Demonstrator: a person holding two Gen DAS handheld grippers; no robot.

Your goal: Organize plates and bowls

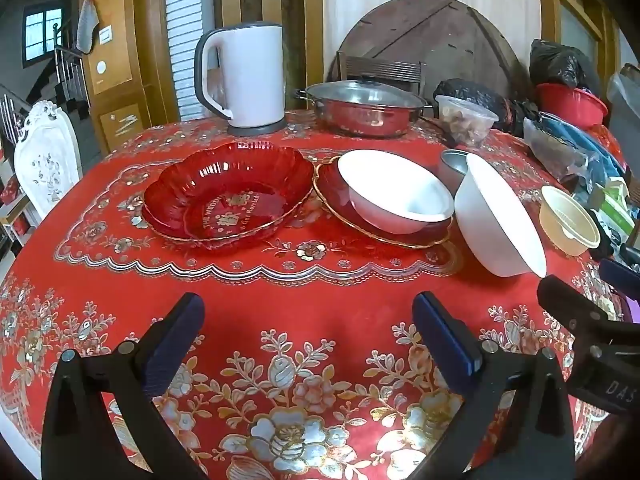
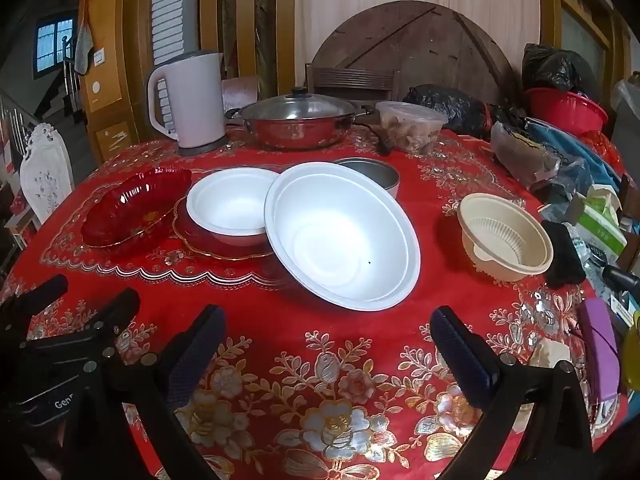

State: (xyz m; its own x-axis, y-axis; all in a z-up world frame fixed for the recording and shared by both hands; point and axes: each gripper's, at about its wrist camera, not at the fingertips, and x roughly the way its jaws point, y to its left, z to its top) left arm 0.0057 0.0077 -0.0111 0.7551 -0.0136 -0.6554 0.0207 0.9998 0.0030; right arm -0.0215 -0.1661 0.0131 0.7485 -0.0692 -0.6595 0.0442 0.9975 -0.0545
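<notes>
A red scalloped glass dish [image 1: 228, 196] [image 2: 136, 208] lies on the red flowered tablecloth [image 1: 320, 280]. To its right, a small white bowl [image 1: 396, 192] [image 2: 232, 204] sits on a gold-rimmed red plate [image 1: 384, 232] [image 2: 200, 242]. A large white bowl [image 1: 496, 216] [image 2: 344, 236] stands tilted beside them, with a grey metal tin [image 1: 452, 164] [image 2: 376, 172] just behind it. Further right is a beige strainer bowl [image 1: 568, 220] [image 2: 504, 232]. My left gripper [image 1: 310, 320] [image 2: 88, 294] hovers open near the table's front, short of the dishes. My right gripper [image 2: 328, 324] [image 1: 588, 284] is open in front of the large bowl. Both hold nothing.
At the back stand a white kettle [image 1: 248, 76], a steel pot with glass lid [image 1: 364, 108] and a plastic food tub [image 1: 466, 120]. Bags, boxes and a red basin [image 2: 568, 108] crowd the right side. A white chair [image 1: 44, 160] stands left of the table.
</notes>
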